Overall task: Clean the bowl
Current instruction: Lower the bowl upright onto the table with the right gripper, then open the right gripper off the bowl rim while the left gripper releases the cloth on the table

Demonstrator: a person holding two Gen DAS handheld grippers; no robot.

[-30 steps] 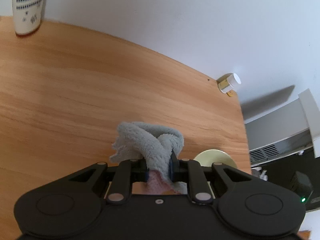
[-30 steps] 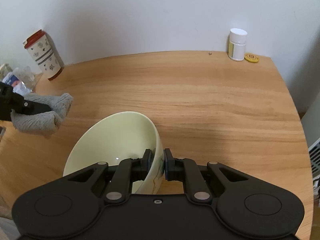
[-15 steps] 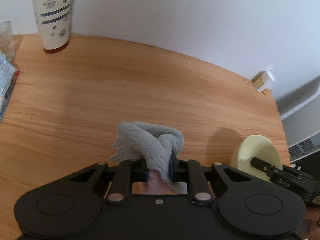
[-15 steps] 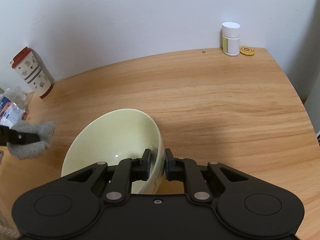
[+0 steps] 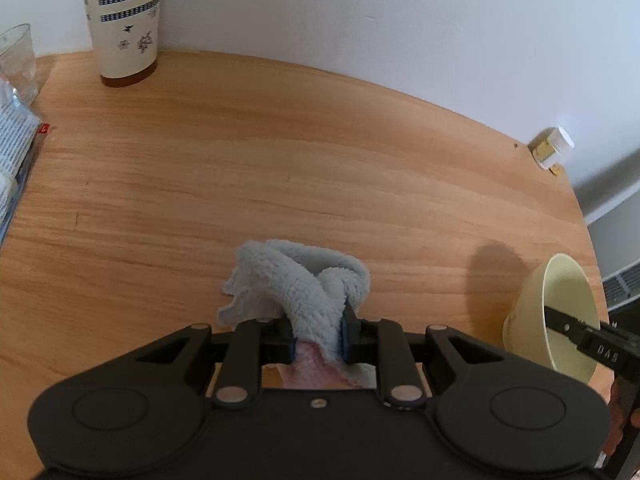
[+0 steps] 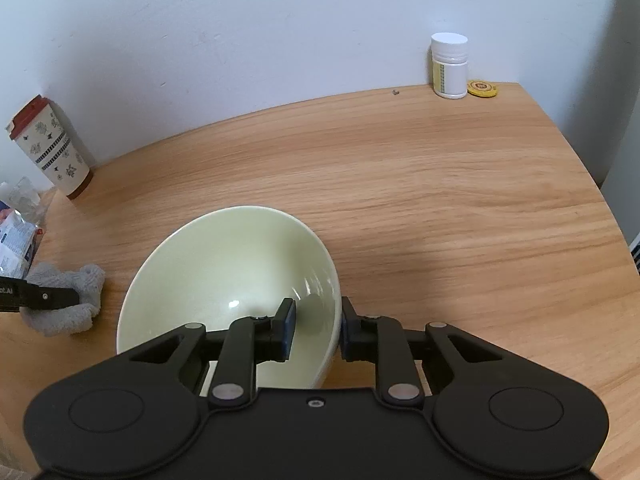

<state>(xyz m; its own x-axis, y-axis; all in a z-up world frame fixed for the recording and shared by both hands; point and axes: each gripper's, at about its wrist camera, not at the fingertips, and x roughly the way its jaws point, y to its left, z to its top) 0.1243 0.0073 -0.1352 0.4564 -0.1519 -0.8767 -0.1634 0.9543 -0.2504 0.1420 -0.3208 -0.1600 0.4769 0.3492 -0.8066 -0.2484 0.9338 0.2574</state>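
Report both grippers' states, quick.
Left gripper: jaws easing apart, grey cloth between them.
Right gripper: opening, jaws straddling the bowl rim.

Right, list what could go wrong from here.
1. The right tongs have just been opening around the bowl rim; the inner pad stands clear, so the bowl could rock or roll if it isn't settled on the table.
2. The left tongs, also just opening, have the cloth between them; it may snag.
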